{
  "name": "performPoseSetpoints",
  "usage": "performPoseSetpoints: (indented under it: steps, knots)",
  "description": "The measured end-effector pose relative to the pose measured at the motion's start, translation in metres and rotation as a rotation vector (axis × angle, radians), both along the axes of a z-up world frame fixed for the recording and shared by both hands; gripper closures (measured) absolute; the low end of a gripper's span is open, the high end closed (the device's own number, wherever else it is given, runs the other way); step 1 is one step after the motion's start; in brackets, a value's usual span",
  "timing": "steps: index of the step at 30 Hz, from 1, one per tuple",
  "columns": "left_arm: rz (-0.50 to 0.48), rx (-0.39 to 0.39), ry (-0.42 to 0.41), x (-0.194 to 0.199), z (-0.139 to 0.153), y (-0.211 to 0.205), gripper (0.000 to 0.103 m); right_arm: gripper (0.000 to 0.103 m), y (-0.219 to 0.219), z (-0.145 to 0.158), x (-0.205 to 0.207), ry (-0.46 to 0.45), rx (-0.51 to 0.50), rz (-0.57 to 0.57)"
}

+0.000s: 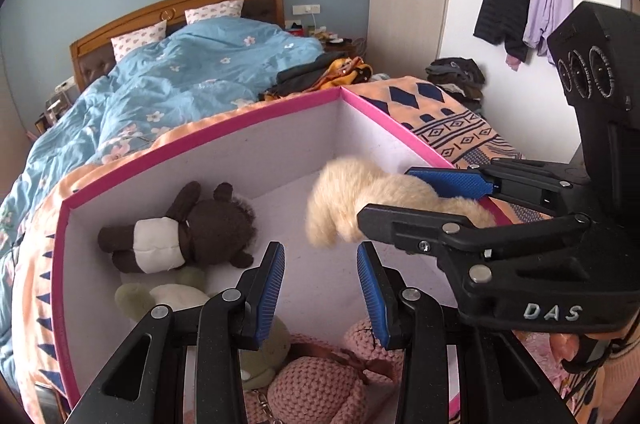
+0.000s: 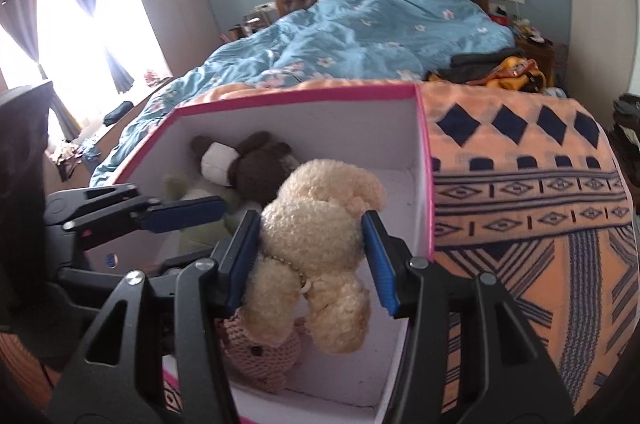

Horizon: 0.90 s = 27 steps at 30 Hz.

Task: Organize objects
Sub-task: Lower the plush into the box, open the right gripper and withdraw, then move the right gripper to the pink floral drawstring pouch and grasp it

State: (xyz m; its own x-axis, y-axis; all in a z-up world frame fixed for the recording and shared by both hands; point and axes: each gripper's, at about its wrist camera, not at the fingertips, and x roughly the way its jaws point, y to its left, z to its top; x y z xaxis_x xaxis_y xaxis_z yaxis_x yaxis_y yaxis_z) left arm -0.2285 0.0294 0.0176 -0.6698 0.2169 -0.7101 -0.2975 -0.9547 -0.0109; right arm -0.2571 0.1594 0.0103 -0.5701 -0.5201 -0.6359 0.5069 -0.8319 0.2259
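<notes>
1 cream plush (image 2: 316, 236) (right gripper (image 2: 310, 264)), 3 boxed toys (image 1: 180, 236)

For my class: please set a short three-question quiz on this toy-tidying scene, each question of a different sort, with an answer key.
1. True or false: the right gripper is shut on the cream plush toy above the pink-rimmed box.
2. Multiple choice: where does the brown plush toy lie? A) on the blue duvet B) inside the box, by its far wall C) on the patterned blanket
3. Fill in: the left gripper holds ____.

Key:
1. True; its blue pads press the toy's body from both sides.
2. B
3. Nothing; its jaws stand open over the pink knitted toy.
</notes>
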Motion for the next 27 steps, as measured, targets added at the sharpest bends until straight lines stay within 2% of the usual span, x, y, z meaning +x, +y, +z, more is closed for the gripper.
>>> performPoseSetpoints:
  steps: [4,16,18,22,27]
  knots:
    - [0.011,0.003,0.026,0.008,0.003,-0.003,0.059,0.049,0.006,0.001,0.004,0.007,-0.003,-0.018]
    - [-0.017,0.094,0.081,0.049,0.017,-0.013,0.051,0.049,0.037,0.009,0.036,0.0,-0.118,-0.009]
    - [-0.036,0.114,0.093,0.061,0.02,-0.012,0.046,0.049,0.044,0.011,0.045,0.004,-0.141,-0.007]
    - [-0.072,0.147,0.116,0.084,0.024,-0.011,0.044,0.048,0.058,0.013,0.064,0.005,-0.181,0.004]
    - [-0.15,0.175,0.13,0.115,0.023,0.001,0.042,0.049,0.072,0.009,0.099,0.01,-0.177,0.012]
